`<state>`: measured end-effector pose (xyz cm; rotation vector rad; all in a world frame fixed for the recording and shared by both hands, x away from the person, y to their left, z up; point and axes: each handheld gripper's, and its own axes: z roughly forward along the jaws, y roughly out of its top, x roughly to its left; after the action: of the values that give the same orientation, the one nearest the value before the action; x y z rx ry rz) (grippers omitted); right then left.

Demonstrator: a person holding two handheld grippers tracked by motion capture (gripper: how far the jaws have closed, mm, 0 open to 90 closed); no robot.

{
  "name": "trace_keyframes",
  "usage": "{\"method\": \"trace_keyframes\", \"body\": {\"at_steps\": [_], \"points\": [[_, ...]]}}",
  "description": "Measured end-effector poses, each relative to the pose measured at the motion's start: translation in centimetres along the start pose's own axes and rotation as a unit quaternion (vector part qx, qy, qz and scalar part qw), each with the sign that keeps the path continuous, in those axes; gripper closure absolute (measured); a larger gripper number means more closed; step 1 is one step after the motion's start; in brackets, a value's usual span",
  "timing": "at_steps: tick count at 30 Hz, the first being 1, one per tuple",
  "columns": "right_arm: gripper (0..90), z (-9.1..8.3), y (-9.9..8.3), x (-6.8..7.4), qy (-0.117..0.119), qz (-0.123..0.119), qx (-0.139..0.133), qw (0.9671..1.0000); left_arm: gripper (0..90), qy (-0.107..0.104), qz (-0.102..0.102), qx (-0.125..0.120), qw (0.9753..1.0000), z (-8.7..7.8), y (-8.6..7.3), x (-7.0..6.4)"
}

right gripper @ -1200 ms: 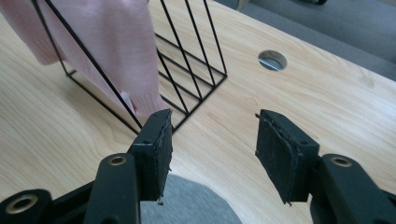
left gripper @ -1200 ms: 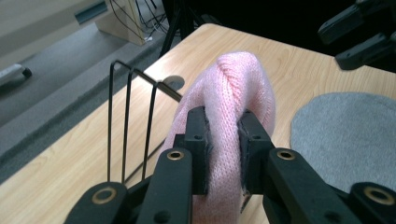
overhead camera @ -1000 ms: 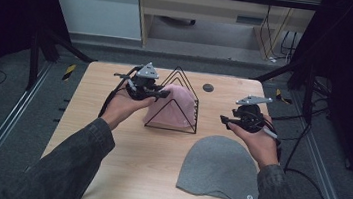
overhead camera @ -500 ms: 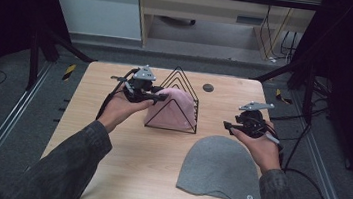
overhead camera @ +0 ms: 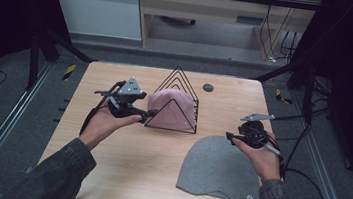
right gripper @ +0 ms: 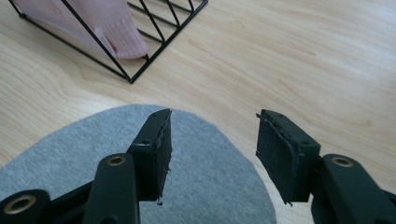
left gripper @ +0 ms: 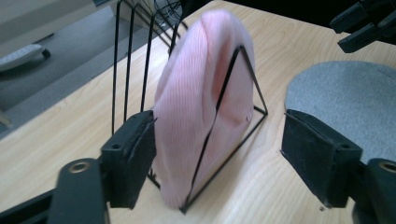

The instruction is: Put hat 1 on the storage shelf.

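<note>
High view: my left claw [overhead camera: 149,112] was held at the left end of the black wire rack [overhead camera: 177,101], its jaws spread and gripping nothing, with the tips just beside the pink hat [overhead camera: 171,108]. That hat stood on edge inside the rack, between the triangular wire frames, near the middle of the tabletop [overhead camera: 107,162]. My right claw [overhead camera: 231,135] hovered over the far right edge of the grey hat [overhead camera: 219,167], which lay flat on the near right part of the tabletop, well clear of the rack. A small dark round mark [overhead camera: 208,87] sat on the tabletop behind the rack.

Left gripper view: both jaws of my left claw [left gripper: 219,163] rose wide apart, released. The pink hat [left gripper: 196,112] filled the space between them and leaned against the front triangle of the rack [left gripper: 233,93]; the left jaw lay just beside the fabric, though I could not tell whether it touched. The grey hat [left gripper: 345,98] showed beyond the right jaw, and my other claw [left gripper: 364,23] appeared at the upper right.

Right gripper view: my right claw [right gripper: 212,154] was likewise released, jaws parted over the rounded edge of the grey hat [right gripper: 205,186]. A corner of the rack [right gripper: 135,74] and a fold of the pink hat [right gripper: 116,28] lay on the tabletop [right gripper: 289,60] ahead.
</note>
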<state>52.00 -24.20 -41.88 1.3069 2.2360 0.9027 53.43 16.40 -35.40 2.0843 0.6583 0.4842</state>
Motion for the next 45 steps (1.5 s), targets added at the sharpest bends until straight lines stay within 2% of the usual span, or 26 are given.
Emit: {"method": "trace_keyframes", "body": {"at_steps": [1,8,9,11,12,13,15,16,17,19,20,21,22,23,24,26,27,28,29,30,31,35,38,42,45], "points": [[44.9,0.0,0.0,0.0,0.0,0.0,0.0,1.0,23.2,0.0,0.0,0.0,1.0,0.0,0.0,0.0],[43.3,0.3,-1.1,-0.4,-0.003,0.008,0.011,0.9999,14.5,0.01,-0.016,0.02,0.9996,-1.6,-3.7,0.0],[43.3,0.3,-1.1,-0.4,-0.003,0.008,0.011,0.9999,13.8,0.01,-0.016,0.02,0.9996,-1.6,-3.7,0.0],[41.7,0.2,-1.4,-0.8,-0.006,0.015,0.013,0.9998,11.8,0.011,-0.017,0.028,0.9994,-1.9,-4.9,0.0],[40.9,0.2,-1.6,-1.0,-0.004,0.018,0.016,0.9997,11.1,0.014,-0.019,0.035,0.9991,-2.3,-6.2,0.0],[40.9,0.2,-1.6,-1.0,-0.004,0.018,0.016,0.9997,10.5,0.014,-0.019,0.035,0.9991,-2.3,-6.2,0.0],[38.5,0.3,-1.9,-1.1,-0.002,0.03,0.02,0.9993,9.9,0.016,-0.034,0.038,0.9986,-2.7,-8.1,0.1],[36.7,0.3,-2.2,-1.3,-0.003,0.031,0.028,0.9991,9.0,0.021,-0.038,0.045,0.9981,-2.9,-9.1,0.2],[36.7,0.3,-2.2,-1.3,-0.003,0.031,0.028,0.9991,8.6,0.021,-0.038,0.045,0.9981,-2.9,-9.1,0.2],[35.4,0.4,-2.4,-1.4,-0.004,0.035,0.033,0.9989,8.4,0.031,-0.038,0.053,0.9974,-3.3,-10.8,0.2],[37.3,0.3,-2.7,-1.5,-0.005,0.041,0.035,0.9985,8.4,0.033,-0.042,0.054,0.9971,-3.4,-11.3,0.2],[40.3,0.3,-2.9,-1.7,-0.003,0.043,0.035,0.9985,8.5,0.042,-0.047,0.055,0.9965,-3.8,-12.6,0.3],[40.3,0.3,-2.9,-1.7,-0.003,0.043,0.035,0.9985,9.1,0.042,-0.047,0.055,0.9965,-3.8,-12.6,0.3],[45.4,0.3,-3.1,-1.9,-0.004,0.043,0.04,0.9983,9.6,0.05,-0.055,0.056,0.9957,-4.1,-13.5,0.4],[47.9,0.4,-3.3,-2.0,-0.007,0.04,0.045,0.9982,9.8,0.052,-0.071,0.052,0.9947,-4.4,-14.6,0.7],[50.2,0.5,-3.4,-2.2,-0.009,0.041,0.048,0.998,9.9,0.055,-0.076,0.056,0.994,-4.7,-15.0,0.9],[54.0,0.6,-3.7,-2.7,-0.009,0.05,0.052,0.9973,9.8,0.06,-0.074,0.058,0.9938,-5.0,-15.1,1.1],[54.9,0.7,-3.9,-2.9,-0.01,0.057,0.053,0.9969,9.7,0.079,-0.067,0.059,0.9929,-5.9,-15.4,1.4],[54.9,0.7,-3.9,-2.9,-0.01,0.057,0.053,0.9969,9.6,0.079,-0.067,0.059,0.9929,-5.9,-15.4,1.4],[55.6,1.1,-4.2,-3.2,-0.012,0.065,0.057,0.9962,9.5,0.095,-0.064,0.062,0.9914,-6.5,-15.8,1.6],[55.7,1.2,-4.4,-3.3,-0.012,0.066,0.06,0.9959,9.3,0.095,-0.064,0.062,0.9914,-6.5,-15.8,1.6],[53.8,1.9,-4.9,-3.6,-0.013,0.076,0.069,0.9946,9.4,0.114,-0.081,0.07,0.9877,-7.5,-16.9,1.8],[51.2,2.3,-5.0,-3.4,-0.008,0.084,0.069,0.994,9.4,0.12,-0.086,0.066,0.9868,-7.7,-17.0,1.8],[49.2,3.0,-5.0,-2.8,-0.008,0.071,0.078,0.9944,9.2,0.121,-0.078,0.087,0.9857,-7.4,-17.3,1.8],[49.7,3.2,-5.0,-2.8,-0.009,0.072,0.081,0.9941,9.2,0.12,-0.076,0.088,0.9859,-7.3,-17.3,1.7]]}}
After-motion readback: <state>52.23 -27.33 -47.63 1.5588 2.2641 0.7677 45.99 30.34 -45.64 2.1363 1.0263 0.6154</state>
